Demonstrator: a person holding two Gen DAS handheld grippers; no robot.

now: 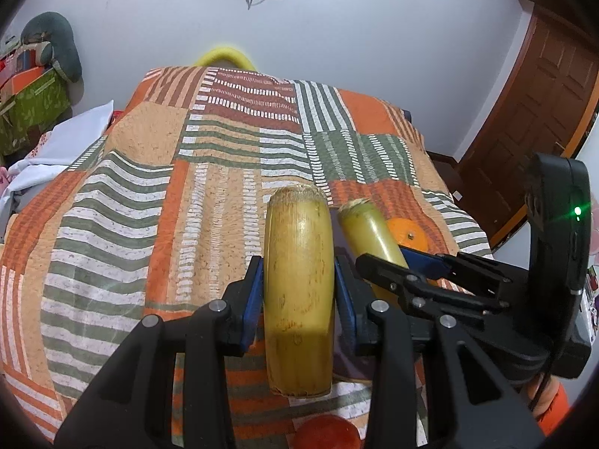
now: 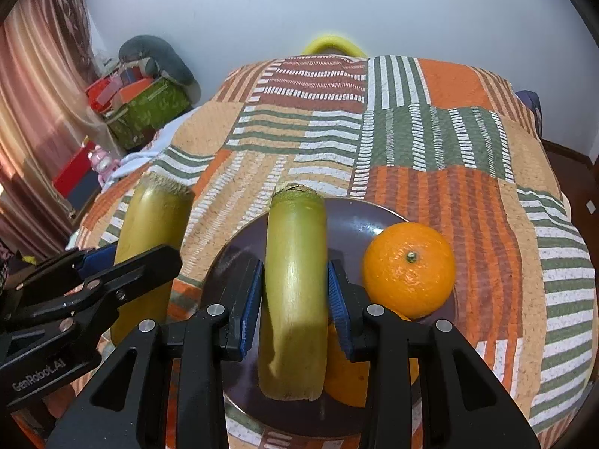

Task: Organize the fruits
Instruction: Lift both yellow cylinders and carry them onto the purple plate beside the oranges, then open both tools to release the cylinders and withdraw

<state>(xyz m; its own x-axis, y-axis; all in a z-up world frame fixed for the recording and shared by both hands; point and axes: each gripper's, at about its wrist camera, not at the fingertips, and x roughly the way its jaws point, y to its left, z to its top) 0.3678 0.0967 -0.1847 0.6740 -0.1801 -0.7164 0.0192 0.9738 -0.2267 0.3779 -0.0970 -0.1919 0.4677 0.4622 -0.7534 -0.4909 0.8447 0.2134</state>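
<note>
Patchwork cloth (image 2: 430, 194) in orange, green, brown and white stripes covers the whole surface, and both grippers hang low over its near end.

Nearest, the left gripper (image 1: 298, 292) has its blue pads pressed on either side of a thick cane piece (image 1: 298, 284): a stubby cylinder, dull yellow with brownish flecks, its far end cut rough and fibrous. It stands lengthwise between the pads, lifted off the cloth. Below it at the picture's bottom edge sits a red-orange round fruit (image 1: 325, 432), only partly in view.

Just to its right, the right gripper (image 2: 294, 299) is clamped the same way on a second cane (image 2: 294, 292), slimmer and greener, smooth and glossy, with a ragged pale cut at the far end. This one hangs over a dark purple plate (image 2: 352, 220). On the plate, just right of the gripper, lies an orange (image 2: 410, 269), bright, pitted, its green stem button facing up. Another orange fruit (image 2: 346, 370) shows partly behind the right-hand finger, under the cane.

Farther off, the cloth runs back to a yellow curved thing (image 2: 329, 44) at its far edge. Beyond stand a white wall (image 2: 224, 11), a green box (image 2: 149, 108) with clutter and a pink curtain (image 2: 33, 86) on the left; the left view shows a brown door (image 1: 539, 112).
</note>
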